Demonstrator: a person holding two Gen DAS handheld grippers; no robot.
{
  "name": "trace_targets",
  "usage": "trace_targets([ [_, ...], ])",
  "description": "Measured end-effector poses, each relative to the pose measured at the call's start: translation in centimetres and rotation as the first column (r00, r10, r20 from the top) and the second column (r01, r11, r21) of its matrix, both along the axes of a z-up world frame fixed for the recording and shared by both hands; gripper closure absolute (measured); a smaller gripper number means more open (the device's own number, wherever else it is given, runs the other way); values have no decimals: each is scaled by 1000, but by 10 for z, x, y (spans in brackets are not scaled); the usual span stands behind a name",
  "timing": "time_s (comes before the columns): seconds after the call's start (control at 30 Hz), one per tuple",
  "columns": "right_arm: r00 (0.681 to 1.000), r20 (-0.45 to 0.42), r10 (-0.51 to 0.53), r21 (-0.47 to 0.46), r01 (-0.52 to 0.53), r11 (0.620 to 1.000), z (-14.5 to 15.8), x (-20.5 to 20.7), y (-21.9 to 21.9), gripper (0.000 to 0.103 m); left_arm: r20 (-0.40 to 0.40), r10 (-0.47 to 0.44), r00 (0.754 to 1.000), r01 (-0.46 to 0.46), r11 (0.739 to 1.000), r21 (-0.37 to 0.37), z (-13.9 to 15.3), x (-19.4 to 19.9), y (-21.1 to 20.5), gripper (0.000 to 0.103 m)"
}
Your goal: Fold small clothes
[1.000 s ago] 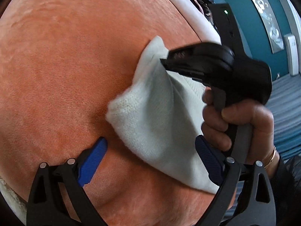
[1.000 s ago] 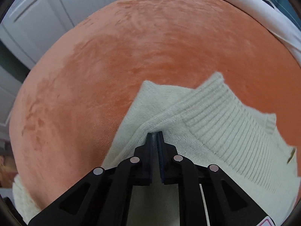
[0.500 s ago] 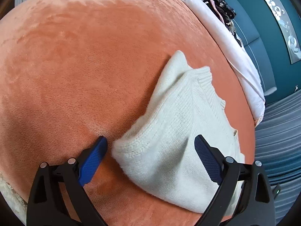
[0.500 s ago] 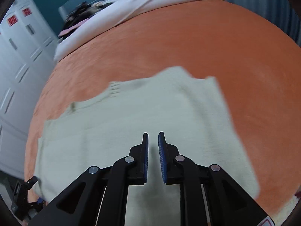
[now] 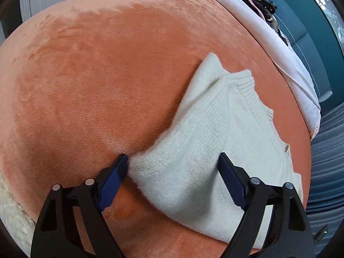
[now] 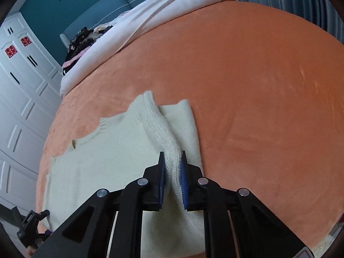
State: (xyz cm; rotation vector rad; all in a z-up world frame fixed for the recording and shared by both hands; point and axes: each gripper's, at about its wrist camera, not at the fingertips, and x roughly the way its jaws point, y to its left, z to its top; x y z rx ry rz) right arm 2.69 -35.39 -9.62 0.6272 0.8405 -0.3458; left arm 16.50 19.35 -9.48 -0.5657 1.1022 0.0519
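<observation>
On the orange blanket point(image 5: 90, 81) lies the cream sweater point(image 5: 215, 142), partly folded. Left gripper point(image 5: 172, 172) stands released, fingers straddling its near corner, while right gripper point(image 6: 172, 169) is clenched on a ribbed fold.

Left black two-finger gripper with blue pads point(image 5: 173, 168): jaws standing wide apart, straddling the near corner of the cream knitted sweater point(image 5: 219, 142); left pad point(image 5: 114, 178) touching the knit's fuzzy edge, right pad pressing on top of the fabric. Right black two-finger gripper with blue pads point(image 6: 172, 167): jaws nearly together, pinching a raised ribbed fold of the sweater between both pads. The left gripper's tip is showing in the right view's near-left corner.
</observation>
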Motion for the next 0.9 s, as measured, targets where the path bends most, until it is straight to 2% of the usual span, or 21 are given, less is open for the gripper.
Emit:
trace_targets([
  [0.03,997,-81,16,33,-13,999,-22,6,-5,90,-1,-3,1000,3,1000,7,0,0,0,21],
  [0.07,992,-116,42,59,-35,998,-38,11,-8,92,-4,-5,1000,5,1000,15,0,1,-1,18],
  [0.1,995,-91,34,56,-29,998,-35,9,-10,91,-9,-2,1000,2,1000,19,0,3,-3,16],
  [0.13,995,-99,20,57,-14,998,-25,7,-11,89,-14,5,1000,-5,1000,18,1,5,-4,15],
  [0.17,995,-102,-23,28,26,999,-9,5,-8,80,-18,12,1000,-12,1000,14,1,7,-4,14],
  [0.2,996,-65,-56,-17,55,998,10,1,-1,79,-20,23,1000,-23,1000,6,0,7,-3,13],
  [0.27,1000,17,18,-37,-17,999,39,8,22,80,-16,35,999,-36,999,-13,-1,9,-1,12],
  [0.33,989,36,145,7,-145,989,51,32,56,80,-6,51,999,-51,998,-33,-1,9,0,12],
  [0.37,973,48,224,33,-226,974,54,45,78,82,2,61,998,-60,997,-49,0,7,2,17],
  [0.4,957,48,285,45,-287,957,54,56,98,83,8,67,998,-66,996,-64,1,7,3,29],
  [0.47,921,18,389,60,-389,919,44,83,138,84,16,61,998,-59,992,-112,2,7,8,44],
  [0.5,904,-5,428,77,-426,901,32,96,155,87,11,64,998,-62,990,-129,0,7,11,52],
  [0.53,889,-34,457,108,-451,886,19,104,167,89,5,65,998,-64,986,-152,-2,8,14,56],
  [0.57,869,-99,484,141,-469,872,-4,119,178,94,0,67,998,-66,982,-177,-3,7,18,64],
  [0.6,862,-165,480,122,-465,877,-25,125,186,98,3,67,998,-65,977,-203,-3,7,21,71],
  [0.67,871,-126,474,117,-462,879,-35,124,185,99,23,67,998,-59,966,-251,2,5,23,77],
  [0.77,888,-108,447,220,-417,882,-32,122,167,100,135,5,991,30,966,-256,37,1,3,84],
  [0.83,885,-93,457,240,-426,872,-33,122,161,100,226,-78,971,131,964,-230,69,3,-26,86],
  [0.9,888,-75,453,258,-422,869,-33,115,159,99,297,-172,939,236,952,-193,97,4,-64,86],
])
